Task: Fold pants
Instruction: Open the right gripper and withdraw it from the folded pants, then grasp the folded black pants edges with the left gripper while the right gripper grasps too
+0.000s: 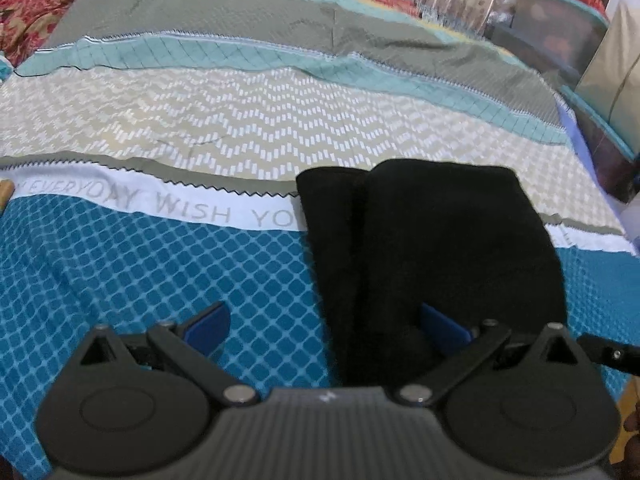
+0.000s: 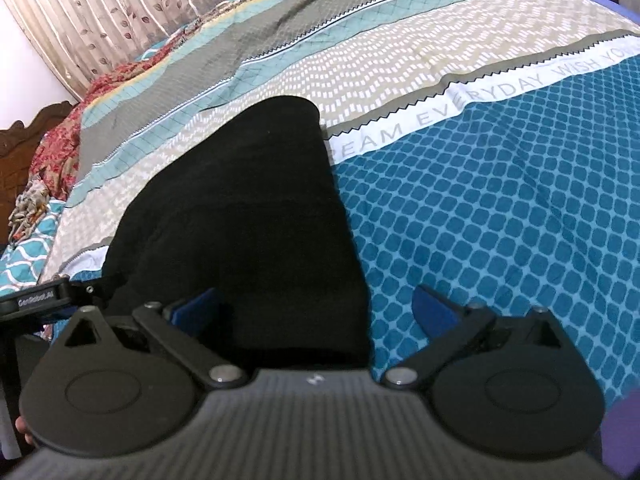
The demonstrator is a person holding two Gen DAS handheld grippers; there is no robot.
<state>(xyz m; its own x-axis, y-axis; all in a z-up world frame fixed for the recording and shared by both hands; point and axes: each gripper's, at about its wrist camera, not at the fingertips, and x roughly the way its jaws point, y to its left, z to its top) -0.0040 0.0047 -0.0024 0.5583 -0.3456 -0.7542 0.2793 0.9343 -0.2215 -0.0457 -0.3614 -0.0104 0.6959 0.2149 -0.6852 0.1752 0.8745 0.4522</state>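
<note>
Both grippers gape over black pants, near end hidden.

Plain black pants lie on a bedspread banded in blue diamond check, white with grey lettering, beige zigzag, teal grid and grey. Upper left, red floral fabric; beige leaf-print curtains.

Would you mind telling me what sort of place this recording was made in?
Most likely a bedroom: black pants lie on a bed's patterned bedspread, a carved wooden headboard stands at one end, and leaf-print curtains hang behind.
</note>
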